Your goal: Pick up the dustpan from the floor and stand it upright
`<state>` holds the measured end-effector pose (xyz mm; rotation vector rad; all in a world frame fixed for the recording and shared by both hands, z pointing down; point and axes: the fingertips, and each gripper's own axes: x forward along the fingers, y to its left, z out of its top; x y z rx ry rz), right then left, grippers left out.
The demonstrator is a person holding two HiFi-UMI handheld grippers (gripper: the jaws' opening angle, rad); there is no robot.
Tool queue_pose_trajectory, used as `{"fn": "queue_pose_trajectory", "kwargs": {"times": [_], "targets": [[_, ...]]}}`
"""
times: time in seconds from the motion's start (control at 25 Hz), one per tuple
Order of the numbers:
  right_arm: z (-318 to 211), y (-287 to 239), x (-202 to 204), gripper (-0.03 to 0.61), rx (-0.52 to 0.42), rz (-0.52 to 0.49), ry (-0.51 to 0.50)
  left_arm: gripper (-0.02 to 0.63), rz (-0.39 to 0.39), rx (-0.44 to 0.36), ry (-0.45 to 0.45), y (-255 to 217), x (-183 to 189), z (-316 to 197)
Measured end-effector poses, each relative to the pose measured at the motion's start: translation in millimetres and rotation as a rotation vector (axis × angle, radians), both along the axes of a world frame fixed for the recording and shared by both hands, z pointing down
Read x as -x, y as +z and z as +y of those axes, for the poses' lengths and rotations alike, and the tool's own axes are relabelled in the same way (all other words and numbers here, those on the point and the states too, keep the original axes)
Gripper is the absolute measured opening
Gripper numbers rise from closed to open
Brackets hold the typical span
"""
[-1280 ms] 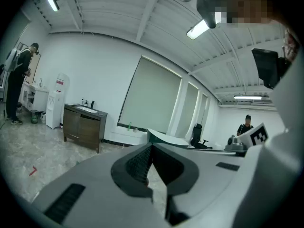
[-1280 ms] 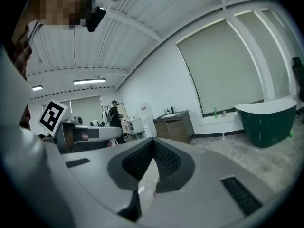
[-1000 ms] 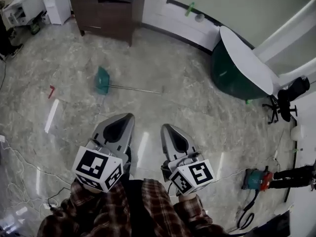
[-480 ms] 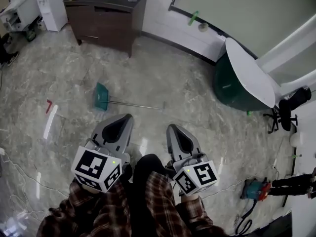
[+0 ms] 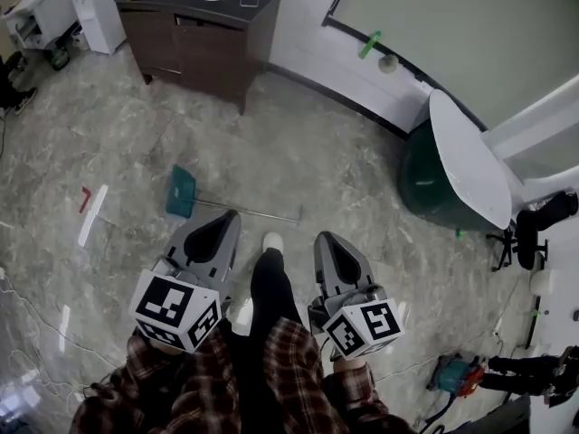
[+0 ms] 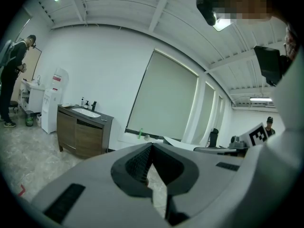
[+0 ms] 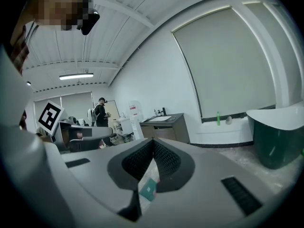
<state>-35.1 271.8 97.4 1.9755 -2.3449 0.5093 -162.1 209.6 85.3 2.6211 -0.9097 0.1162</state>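
Observation:
The teal dustpan (image 5: 181, 193) lies flat on the marble floor, and its long metal handle (image 5: 249, 211) points to the right. My left gripper (image 5: 231, 213) hovers just short of the handle, shut with nothing in it. My right gripper (image 5: 324, 236) is level with it to the right, also shut and holding nothing. The person's leg and white shoe (image 5: 271, 240) stand between the two. In the right gripper view the dustpan (image 7: 148, 189) shows as a teal patch below the closed jaw tips (image 7: 153, 140). The left gripper view shows closed tips (image 6: 152, 144) and no dustpan.
A dark wood sink cabinet (image 5: 204, 16) stands against the far wall. A green tub with a white round top (image 5: 443, 179) sits to the right. A red item (image 5: 86, 197) and white strip (image 5: 92, 213) lie left of the dustpan. A person (image 6: 12, 80) stands far left.
The person has walked forward, so the dustpan now lies closer to both grippers. A shoe has stepped out between the grippers. Both stay shut.

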Motion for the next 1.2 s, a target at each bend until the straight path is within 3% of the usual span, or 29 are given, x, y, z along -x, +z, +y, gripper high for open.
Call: {"fn": "queue_pose_trajectory", "kwargs": {"times": [0.36, 0.52, 0.8, 0.96, 1.08, 1.2], "targets": [[-127, -9, -108, 0.011, 0.03, 0.022, -0.151, 0.011, 0.01, 0.001, -0.093, -18, -114, -115], [-173, -11, -140, 0.011, 0.057, 0.048, -0.227, 0.011, -0.011, 0.001, -0.156, -24, -145, -153], [-233, 17, -155, 0.011, 0.13, 0.058, -0.282, 0.011, -0.055, 0.066, -0.245, 1, -143, -197], [-250, 32, -148, 0.011, 0.158, 0.062, -0.282, 0.011, -0.079, 0.103, -0.233, 18, -134, -208], [-259, 54, -152, 0.012, 0.211, -0.008, -0.223, 0.011, -0.095, 0.12, -0.202, 32, -133, -217], [-265, 92, -167, 0.012, 0.276, -0.085, -0.091, 0.011, -0.114, 0.141, -0.16, 53, -138, -223]]}}
